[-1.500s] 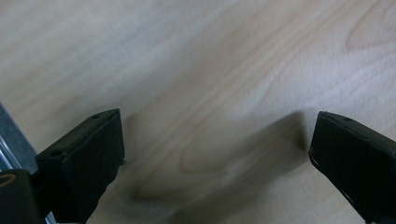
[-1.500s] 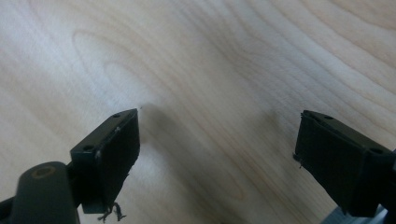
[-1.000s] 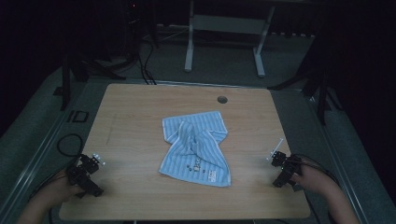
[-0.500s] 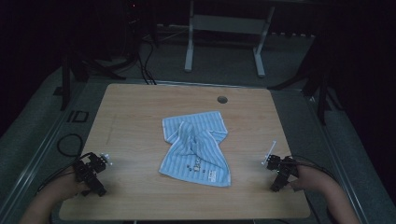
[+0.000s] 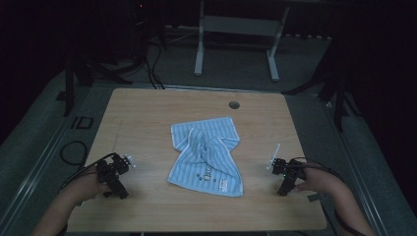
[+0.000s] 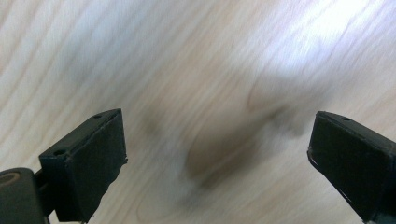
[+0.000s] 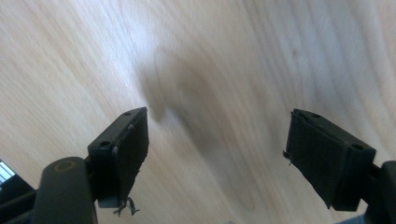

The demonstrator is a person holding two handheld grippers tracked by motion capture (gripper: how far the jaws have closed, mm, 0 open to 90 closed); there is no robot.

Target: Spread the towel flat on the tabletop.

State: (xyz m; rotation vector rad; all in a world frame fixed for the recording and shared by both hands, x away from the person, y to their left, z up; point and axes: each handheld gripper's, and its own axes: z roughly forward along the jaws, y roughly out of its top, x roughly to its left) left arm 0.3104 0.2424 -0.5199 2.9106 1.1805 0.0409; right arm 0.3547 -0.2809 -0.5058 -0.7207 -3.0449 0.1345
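left claw gaping, holding nothing | right claw closing slightly, gripping nothing | both flanking towel on desk

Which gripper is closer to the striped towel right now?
Right, narrowly. The right gripper sits just off the striped towel's near right corner; the left gripper is farther out on its left side.

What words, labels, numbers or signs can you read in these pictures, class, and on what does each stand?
"ID": large dark letters on the grey floor left of the table, in the high view.
Small dark print along the near edge of the striped towel: too small and blurred to read.
Both gripper views: bare wood grain, no text.
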